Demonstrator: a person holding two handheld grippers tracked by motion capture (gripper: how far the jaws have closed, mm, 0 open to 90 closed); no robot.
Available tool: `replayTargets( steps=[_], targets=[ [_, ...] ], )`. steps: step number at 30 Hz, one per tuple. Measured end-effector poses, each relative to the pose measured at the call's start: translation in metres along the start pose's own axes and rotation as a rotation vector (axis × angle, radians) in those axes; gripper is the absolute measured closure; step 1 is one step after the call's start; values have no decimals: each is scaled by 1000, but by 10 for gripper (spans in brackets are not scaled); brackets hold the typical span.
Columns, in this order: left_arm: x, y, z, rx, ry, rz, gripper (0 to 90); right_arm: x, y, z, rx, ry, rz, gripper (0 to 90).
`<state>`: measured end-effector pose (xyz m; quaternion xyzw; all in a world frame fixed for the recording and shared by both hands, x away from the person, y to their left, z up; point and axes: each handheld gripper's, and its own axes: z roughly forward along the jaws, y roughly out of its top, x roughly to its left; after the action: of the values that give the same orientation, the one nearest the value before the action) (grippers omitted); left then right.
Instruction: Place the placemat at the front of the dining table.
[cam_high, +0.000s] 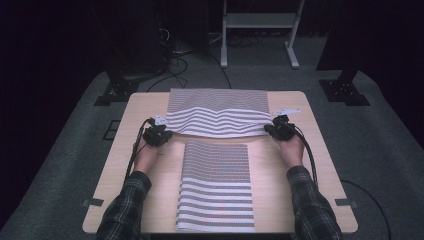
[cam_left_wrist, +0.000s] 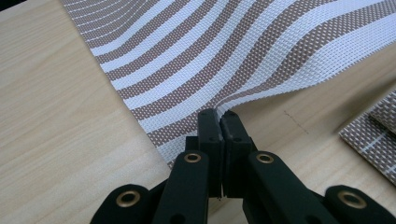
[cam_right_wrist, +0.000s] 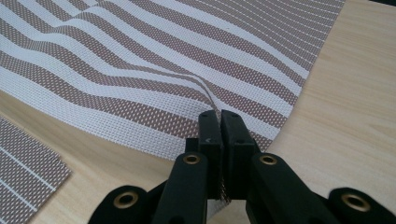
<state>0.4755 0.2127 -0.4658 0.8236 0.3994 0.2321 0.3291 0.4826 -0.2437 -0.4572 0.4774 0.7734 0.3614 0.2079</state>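
Both claws are pinched shut on the near corners of the brown-and-white striped woven placemat — left gripper and right gripper at either end of its long edge — its body stretching away beyond the jaws, near edge lifted off the pale wooden table.

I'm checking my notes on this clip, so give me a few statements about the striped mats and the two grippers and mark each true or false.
1. The left gripper is shut on a near corner of the far striped mat. True.
2. The right gripper hangs open above the table. False: it is shut on the far striped mat's other near corner.
3. The far striped mat lies flat. False: its near edge is lifted and the weave ripples.
4. A folded striped mat lies nearer the person, between the forearms. True.
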Motion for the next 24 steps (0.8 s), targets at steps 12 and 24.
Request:
replayTargets(
  steps=[12,24],
  targets=[
    [0,-2,-2,12,14,32,762,-2,1,1,13,5,-1,727],
    [10,-6,-21,-55,-76,5,304,0,5,-11,-10,14,6,476]
  ],
)
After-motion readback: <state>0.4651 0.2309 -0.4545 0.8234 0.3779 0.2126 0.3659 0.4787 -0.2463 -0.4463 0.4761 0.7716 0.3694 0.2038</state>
